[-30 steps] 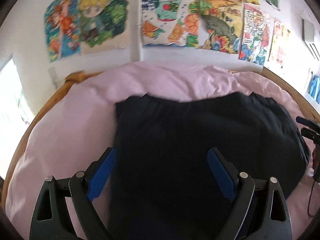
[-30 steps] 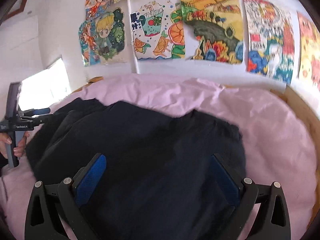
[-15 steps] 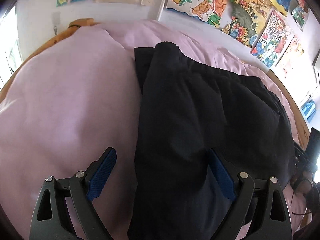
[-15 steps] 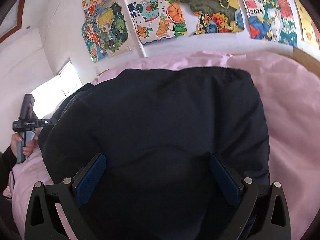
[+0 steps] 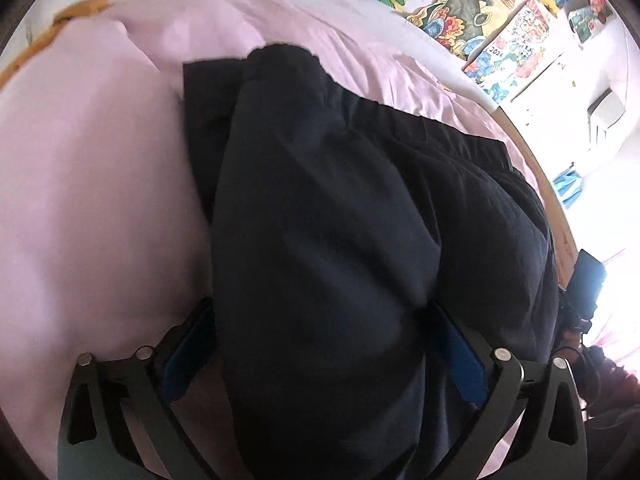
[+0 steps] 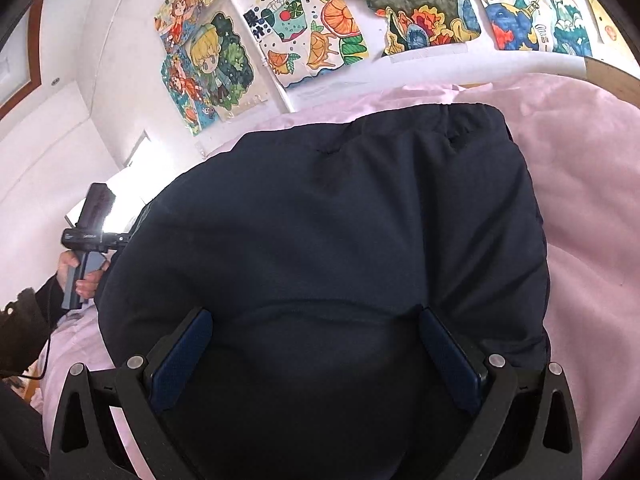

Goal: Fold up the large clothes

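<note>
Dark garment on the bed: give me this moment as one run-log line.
stage: mid-fold | dark garment: bunched on pink bedding | left tool: jaws opening, cloth between | right tool: open over garment

Free room: bare pink bedsheet [image 5: 92,184] across the whole left half of the left wrist view, and again down the right side of the right wrist view, both open for passage. Obstacles: dark garment [image 5: 360,240] heaped over the centre and lower frame of both views, bulging between the fingers of each tool; wooden bed frame [image 5: 536,168] curving along the right, wall with drawings [image 6: 304,28] closing off the top. Further obstruction: hand [image 6: 82,276] gripping a handle at left edge of the right wrist view.
</note>
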{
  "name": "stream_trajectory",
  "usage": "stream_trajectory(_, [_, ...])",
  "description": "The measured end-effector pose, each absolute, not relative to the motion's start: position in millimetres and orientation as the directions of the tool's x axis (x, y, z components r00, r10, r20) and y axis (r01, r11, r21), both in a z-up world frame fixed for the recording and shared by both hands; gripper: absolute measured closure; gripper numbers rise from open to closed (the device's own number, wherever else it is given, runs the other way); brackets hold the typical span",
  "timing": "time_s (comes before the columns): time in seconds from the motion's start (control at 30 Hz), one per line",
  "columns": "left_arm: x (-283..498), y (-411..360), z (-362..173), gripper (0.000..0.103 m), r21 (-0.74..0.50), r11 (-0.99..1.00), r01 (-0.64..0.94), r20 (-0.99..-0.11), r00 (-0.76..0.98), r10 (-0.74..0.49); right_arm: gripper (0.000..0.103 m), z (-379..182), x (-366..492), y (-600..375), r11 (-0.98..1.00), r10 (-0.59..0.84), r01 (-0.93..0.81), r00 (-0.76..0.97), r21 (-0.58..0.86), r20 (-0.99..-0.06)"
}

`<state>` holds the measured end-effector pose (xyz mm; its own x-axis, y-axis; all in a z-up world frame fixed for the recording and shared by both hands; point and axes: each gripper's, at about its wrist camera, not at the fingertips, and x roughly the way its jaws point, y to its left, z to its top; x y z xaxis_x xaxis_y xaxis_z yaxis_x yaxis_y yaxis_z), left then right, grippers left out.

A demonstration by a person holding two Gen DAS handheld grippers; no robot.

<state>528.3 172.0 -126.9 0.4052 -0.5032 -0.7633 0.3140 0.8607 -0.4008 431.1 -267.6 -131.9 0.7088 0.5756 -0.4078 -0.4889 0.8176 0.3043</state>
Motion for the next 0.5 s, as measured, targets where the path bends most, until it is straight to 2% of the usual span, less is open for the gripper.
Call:
stream_trajectory(0.13, [528,176,-133,0.001,-0.399,0.849,0.346,-0.754,0.403,-0.519,0.0,-114,433,-273,0.795,0.606,-0.515,0.673,0.32,-0.425])
stream_trajectory(0.3, [522,185,-135,0.001,-0.388,0.845,0.369,-0.733,0.431,-0.525,0.0,-82,440,-321,0.779,0.622,-0.503,0.694,0.375,-0.362])
stream_trajectory(0.5, [517,192,-137,0.001,-0.38,0.848,0.371,-0.732,0.44,-0.52,0.0,-91,490,-357,0.786,0.606,-0.412,0.661,0.461,-0.443])
